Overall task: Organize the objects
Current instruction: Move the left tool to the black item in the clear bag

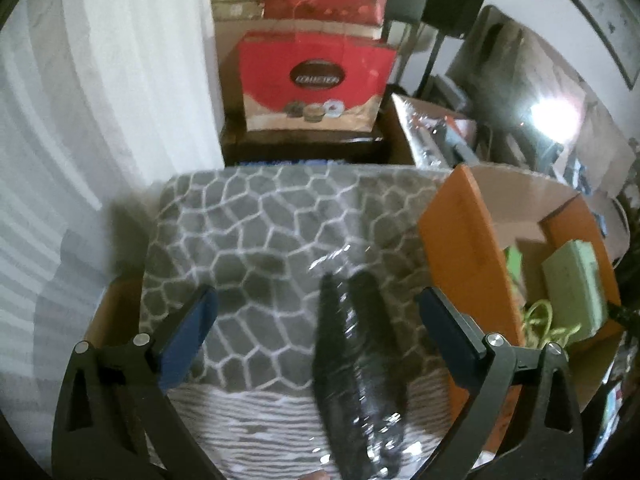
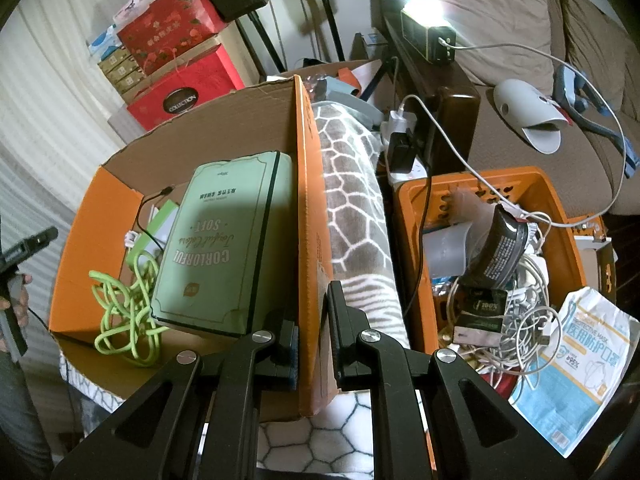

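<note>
The right tongs were clenched on the cardboard box wall, steadying it; the left tongs hung released above a plastic-wrapped black item on the blanket (next, probably grasp it and box it).

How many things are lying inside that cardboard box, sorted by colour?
Seen from the right wrist, inside the cardboard box:
Pale green: 1, the tissue pack
Bright green: 2, the tangled cord and a flat item half hidden behind the pack
Black: 1, a thin cable
White: 1, a small plug
Total: 5 that show; more may be hidden.
</note>
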`<state>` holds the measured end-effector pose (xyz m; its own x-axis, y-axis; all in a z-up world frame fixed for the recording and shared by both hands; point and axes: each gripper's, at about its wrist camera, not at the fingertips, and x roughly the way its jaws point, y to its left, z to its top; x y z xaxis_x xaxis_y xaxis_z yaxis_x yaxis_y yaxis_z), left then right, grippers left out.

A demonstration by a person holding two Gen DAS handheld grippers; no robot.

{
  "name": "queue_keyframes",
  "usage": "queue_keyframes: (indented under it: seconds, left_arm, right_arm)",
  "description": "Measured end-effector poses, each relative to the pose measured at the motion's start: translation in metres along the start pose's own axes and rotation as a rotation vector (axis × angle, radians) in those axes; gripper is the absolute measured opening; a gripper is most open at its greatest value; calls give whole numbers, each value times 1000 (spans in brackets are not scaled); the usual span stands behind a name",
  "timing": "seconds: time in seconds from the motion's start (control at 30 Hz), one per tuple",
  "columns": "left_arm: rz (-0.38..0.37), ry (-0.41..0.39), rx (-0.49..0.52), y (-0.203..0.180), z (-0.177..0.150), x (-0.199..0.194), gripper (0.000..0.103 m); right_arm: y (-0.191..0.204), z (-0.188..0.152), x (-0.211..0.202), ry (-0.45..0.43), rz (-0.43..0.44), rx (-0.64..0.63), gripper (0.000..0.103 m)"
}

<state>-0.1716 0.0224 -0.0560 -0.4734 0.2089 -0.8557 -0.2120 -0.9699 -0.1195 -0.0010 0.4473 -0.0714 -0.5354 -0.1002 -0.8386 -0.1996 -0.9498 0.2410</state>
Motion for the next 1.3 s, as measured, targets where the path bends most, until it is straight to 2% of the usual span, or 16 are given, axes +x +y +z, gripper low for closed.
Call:
queue_keyframes:
  seconds: [0.23, 0.4, 0.67, 1.0, 1.2, 1.3]
  left_arm:
    - [-2, 52, -13, 18, -19, 12, 100]
    - [-6, 60, -21, 23, -25, 15, 101]
    - [-23, 114, -17, 19, -37, 31, 101]
    - [-120, 199, -59, 12, -40, 55, 101]
    - [-128, 217, -49, 5, -45, 61, 100]
    - [-110, 216, -42, 2, -47, 62, 96]
  right_arm:
    - [0, 0, 0, 2, -1, -1, 10]
    - [0, 1, 0, 1, 0, 1, 10]
    - [0, 1, 0, 1, -1, 0, 10]
    - [0, 1, 0, 2, 0, 0, 10]
    - [0, 1, 0, 2, 0, 1, 10]
    - [0, 1, 0, 2, -1, 0, 10]
